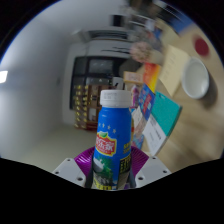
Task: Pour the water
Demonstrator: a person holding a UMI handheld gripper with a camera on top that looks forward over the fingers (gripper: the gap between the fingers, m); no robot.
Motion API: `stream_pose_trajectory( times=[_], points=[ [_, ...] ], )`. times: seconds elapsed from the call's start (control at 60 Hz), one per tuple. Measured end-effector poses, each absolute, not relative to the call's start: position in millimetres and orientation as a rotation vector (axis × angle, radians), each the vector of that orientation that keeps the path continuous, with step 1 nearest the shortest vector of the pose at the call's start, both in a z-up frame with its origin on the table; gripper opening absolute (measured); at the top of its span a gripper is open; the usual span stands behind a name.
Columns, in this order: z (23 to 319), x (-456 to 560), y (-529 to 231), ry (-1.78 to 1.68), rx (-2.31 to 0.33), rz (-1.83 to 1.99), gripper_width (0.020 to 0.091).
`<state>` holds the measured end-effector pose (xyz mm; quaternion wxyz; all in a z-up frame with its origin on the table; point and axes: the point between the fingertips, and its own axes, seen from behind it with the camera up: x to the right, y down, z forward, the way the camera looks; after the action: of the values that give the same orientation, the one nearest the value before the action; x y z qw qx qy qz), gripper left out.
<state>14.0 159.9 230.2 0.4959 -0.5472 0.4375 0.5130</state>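
Observation:
A blue bottle [113,135] with a white cap and a red and green label stands upright between my fingers, held up above the table. My gripper [112,172] is shut on the blue bottle low on its body, with the purple pads [84,160] pressed against both sides. The bottle's base is hidden below the fingers. No cup or other vessel for water can be made out.
Beyond the bottle a wooden table [185,125] tilts across the view, with a white round dish [196,80], coloured booklets [160,110] and small packages on it. Farther back stand a dark shelf unit [88,92] with rows of items and a white wall.

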Motion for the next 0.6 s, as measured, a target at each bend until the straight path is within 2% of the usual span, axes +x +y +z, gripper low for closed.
stream_pose_trajectory(
  times=[0.1, 0.117, 0.15, 0.2, 0.283, 0.317, 0.35, 0.433, 0.6],
  points=[
    [219.5, 61.6, 154.9, 1.301, -1.069, 1.544, 0.0503],
    [210.4, 66.1, 166.7, 1.326, -1.032, 1.572, 0.0502],
    [225.1, 68.4, 143.5, 1.374, -0.992, 1.588, 0.0502],
    [209.1, 79.9, 164.4, 1.414, -0.915, 1.640, 0.0505],
    [207.6, 98.6, 159.3, 1.481, -0.767, 1.744, 0.0506],
    [217.1, 105.1, 134.4, 1.508, -0.726, 1.770, 0.0503],
    [210.1, 106.2, 157.0, 1.529, -0.695, 1.782, 0.0502],
    [204.3, 109.5, 158.8, 1.562, -0.655, 1.799, 0.0503],
    [218.2, 104.9, 161.7, 1.534, -0.656, 1.855, 0.0502]
  ],
)
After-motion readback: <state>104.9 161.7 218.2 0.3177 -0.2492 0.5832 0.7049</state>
